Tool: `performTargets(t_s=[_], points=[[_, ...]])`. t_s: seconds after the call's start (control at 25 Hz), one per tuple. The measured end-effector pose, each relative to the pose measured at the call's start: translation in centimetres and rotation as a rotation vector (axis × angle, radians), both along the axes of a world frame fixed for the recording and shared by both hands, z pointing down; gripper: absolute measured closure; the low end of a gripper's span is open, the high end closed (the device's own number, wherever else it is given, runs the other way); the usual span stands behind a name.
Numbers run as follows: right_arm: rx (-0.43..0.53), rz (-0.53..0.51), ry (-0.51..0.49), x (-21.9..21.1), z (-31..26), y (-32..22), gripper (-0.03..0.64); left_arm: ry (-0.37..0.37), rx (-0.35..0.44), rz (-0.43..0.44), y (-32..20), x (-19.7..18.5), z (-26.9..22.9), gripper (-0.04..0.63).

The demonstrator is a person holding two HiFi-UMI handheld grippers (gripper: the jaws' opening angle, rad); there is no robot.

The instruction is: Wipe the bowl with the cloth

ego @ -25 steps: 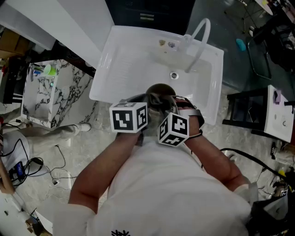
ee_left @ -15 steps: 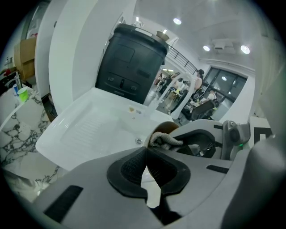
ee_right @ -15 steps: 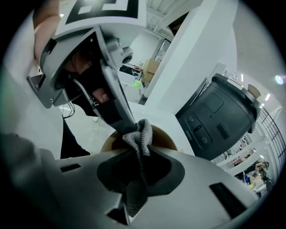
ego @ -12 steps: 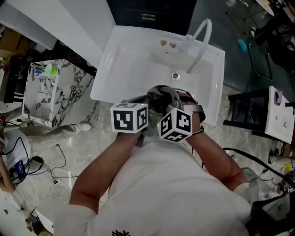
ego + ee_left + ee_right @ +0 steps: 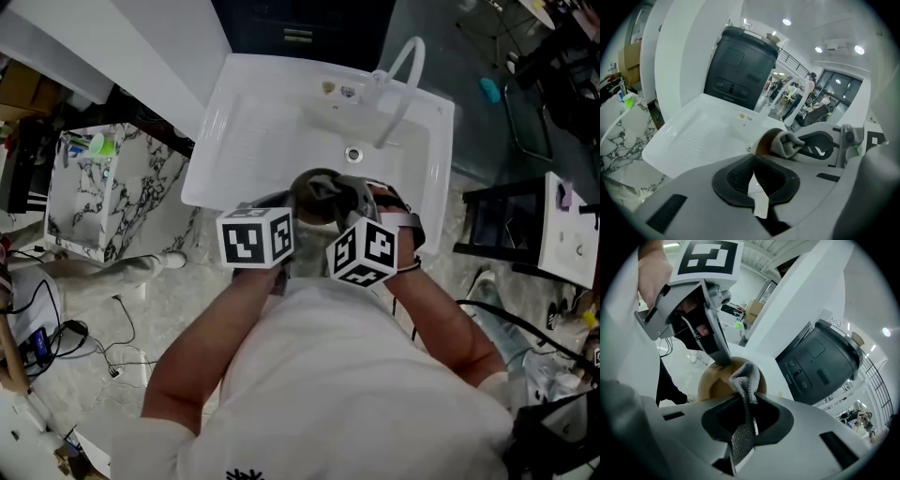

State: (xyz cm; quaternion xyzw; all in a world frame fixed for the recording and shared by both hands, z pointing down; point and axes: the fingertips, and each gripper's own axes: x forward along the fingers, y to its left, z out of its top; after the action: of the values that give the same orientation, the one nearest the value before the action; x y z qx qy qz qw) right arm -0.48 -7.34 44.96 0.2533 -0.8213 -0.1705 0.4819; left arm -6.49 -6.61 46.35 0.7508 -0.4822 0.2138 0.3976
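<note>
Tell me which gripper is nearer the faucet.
Right. The right gripper, shut on the cloth, is below the faucet in the head view; the left gripper, clamping the bowl by its rim, sits farther left.

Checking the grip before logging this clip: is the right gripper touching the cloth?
Touching. The right gripper view shows the right gripper shut on the cloth, whose free end bunches over the bowl.

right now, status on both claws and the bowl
Left claw shut on bowl rim. Right claw shut on cloth, cloth in bowl. Bowl held over sink's near edge, nothing in the way.
</note>
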Motion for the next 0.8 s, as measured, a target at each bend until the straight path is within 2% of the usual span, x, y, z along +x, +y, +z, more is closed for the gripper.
performTargets(t_s=[0.2,0.4,0.6,0.8], points=[[-0.051,0.005,0.011,0.9,1.4,1.1,0.571,-0.009,0.013,0.007,-0.3,0.4,-0.3,0.578],[-0.112,-0.007,-0.031,0.4,2.0,2.3,0.571,-0.005,0.027,0.006,-0.7,0.4,-0.4,0.578],[-0.164,-0.049,-0.121,-1.0,1.5,3.1,0.571,0.019,0.036,0.0,-1.1,0.2,-0.6,0.578],[-0.247,-0.055,-0.267,-2.0,0.4,3.3,0.571,0.05,0.036,-0.001,-1.4,0.0,-0.5,0.578]])
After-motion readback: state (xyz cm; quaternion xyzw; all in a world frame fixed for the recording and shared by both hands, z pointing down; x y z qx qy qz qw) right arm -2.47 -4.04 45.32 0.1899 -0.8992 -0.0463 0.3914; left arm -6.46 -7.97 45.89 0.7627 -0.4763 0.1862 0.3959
